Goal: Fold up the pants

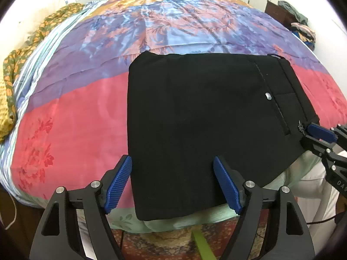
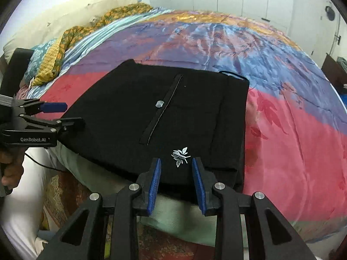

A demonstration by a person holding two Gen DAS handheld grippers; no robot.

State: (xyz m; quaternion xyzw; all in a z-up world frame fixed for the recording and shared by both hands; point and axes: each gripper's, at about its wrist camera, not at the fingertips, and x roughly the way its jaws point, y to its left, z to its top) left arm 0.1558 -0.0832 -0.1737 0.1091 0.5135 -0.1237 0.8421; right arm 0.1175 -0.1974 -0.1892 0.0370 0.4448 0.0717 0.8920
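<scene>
The black pants [image 1: 206, 117] lie folded into a flat rectangle near the front edge of the bed, a back pocket with a small button [image 1: 268, 96] facing up. My left gripper [image 1: 172, 162] stands open wide over the near left corner, and its pads do not press the cloth. My right gripper [image 2: 176, 162] hovers over the near right part of the pants [image 2: 156, 112], framing a small white embroidered emblem [image 2: 180, 156]. A narrow gap shows between its blue pads and nothing is pinched. It also shows at the pants' right edge as the right gripper [image 1: 314, 134].
The bedspread [image 1: 71, 112] has red, purple, blue and orange bands. A yellow-green patterned cloth [image 1: 13, 69] lies along its left side. Clothes are piled on a dark piece of furniture [image 1: 290, 15] at the far right. A pale green sheet [image 2: 186, 218] and a patterned rug [image 1: 164, 242] lie below the bed's edge.
</scene>
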